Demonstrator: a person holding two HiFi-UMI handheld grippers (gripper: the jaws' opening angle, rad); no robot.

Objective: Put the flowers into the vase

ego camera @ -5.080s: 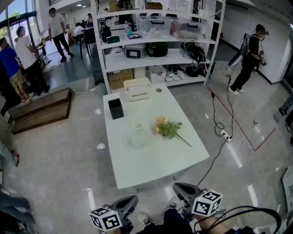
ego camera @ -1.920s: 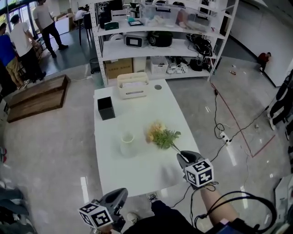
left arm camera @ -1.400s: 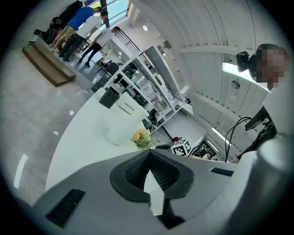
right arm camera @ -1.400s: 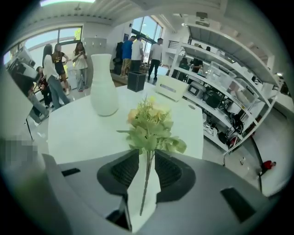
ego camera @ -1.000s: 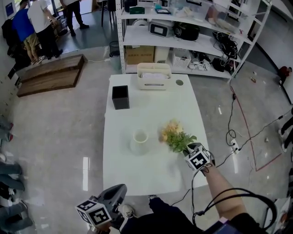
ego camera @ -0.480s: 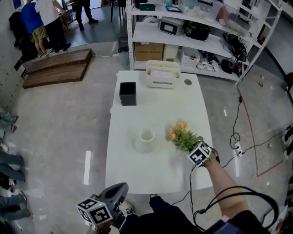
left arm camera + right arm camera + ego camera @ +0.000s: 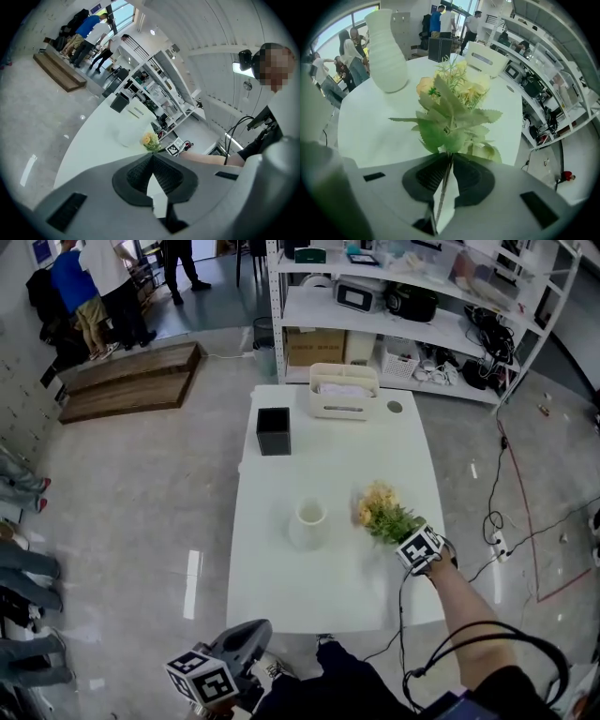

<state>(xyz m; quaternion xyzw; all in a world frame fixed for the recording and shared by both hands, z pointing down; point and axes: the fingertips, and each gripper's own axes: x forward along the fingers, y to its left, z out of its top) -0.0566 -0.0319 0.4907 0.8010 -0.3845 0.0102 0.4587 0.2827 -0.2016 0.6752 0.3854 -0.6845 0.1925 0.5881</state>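
Note:
A bunch of yellow flowers [image 7: 382, 510] with green leaves lies on the white table [image 7: 328, 587], right of the white ribbed vase [image 7: 309, 523]. My right gripper [image 7: 405, 533] points steeply down at the stem end. In the right gripper view its jaws are closing, with the thin stem [image 7: 446, 176] pinched between the pads, leaves and blooms [image 7: 450, 108] fanning out ahead and the vase [image 7: 388, 51] beyond at the left. My left gripper [image 7: 253, 629] hangs below the table's near edge; in the left gripper view its pads [image 7: 140, 171] meet with nothing between them.
A black box [image 7: 273, 430], a cream basket [image 7: 343, 391] and a small round object [image 7: 395, 407] stand at the table's far end. Behind is a white shelving rack [image 7: 403, 296]. People [image 7: 94, 287] stand at upper left by a wooden platform [image 7: 122, 381]. Cables [image 7: 511, 521] trail on the floor.
My right gripper has come down onto the stem end of the flowers beside the leaves. The head view has shifted, so the table sits further right. The left gripper has barely moved.

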